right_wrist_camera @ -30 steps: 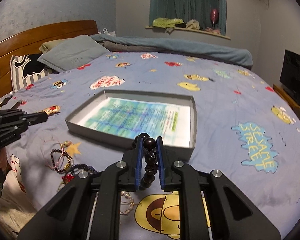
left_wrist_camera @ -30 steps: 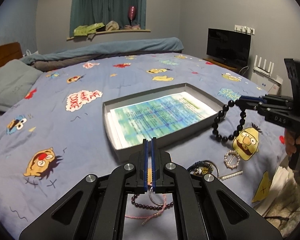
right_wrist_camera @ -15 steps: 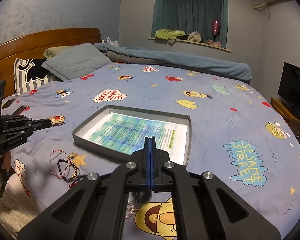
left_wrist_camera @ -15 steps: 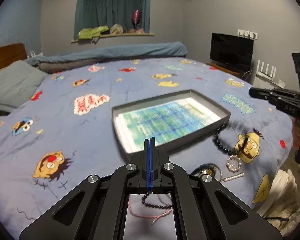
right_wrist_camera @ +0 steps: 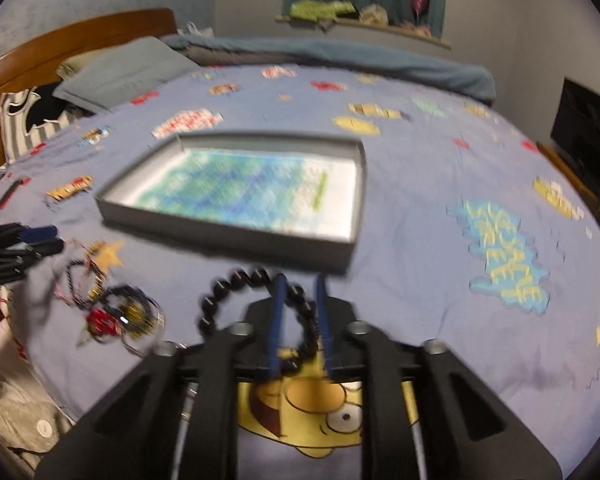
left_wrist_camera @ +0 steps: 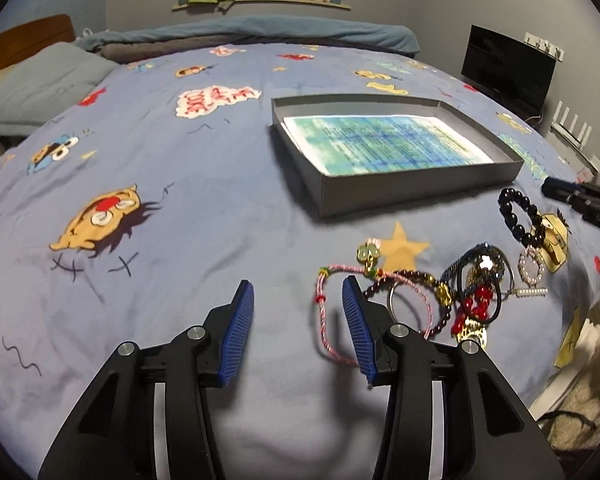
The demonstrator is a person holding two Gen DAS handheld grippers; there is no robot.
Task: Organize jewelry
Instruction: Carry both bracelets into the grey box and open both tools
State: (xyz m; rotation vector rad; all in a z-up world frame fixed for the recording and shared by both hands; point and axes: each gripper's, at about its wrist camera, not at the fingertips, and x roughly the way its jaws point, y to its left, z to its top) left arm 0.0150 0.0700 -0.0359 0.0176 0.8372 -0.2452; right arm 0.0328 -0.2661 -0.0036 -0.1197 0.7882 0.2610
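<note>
bare bedspread (left_wrist_camera: 148,280) left of jewelry heap (left_wrist_camera: 460,296), grey tray (left_wrist_camera: 380,196) walling the far side

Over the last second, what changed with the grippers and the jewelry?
The right gripper let go of the black bead bracelet, now lying on the bedspread; its jaws are opening around part of it. The left gripper dropped toward the pink cord bracelet, jaws opening. The grey tray and the jewelry pile stayed put.
</note>
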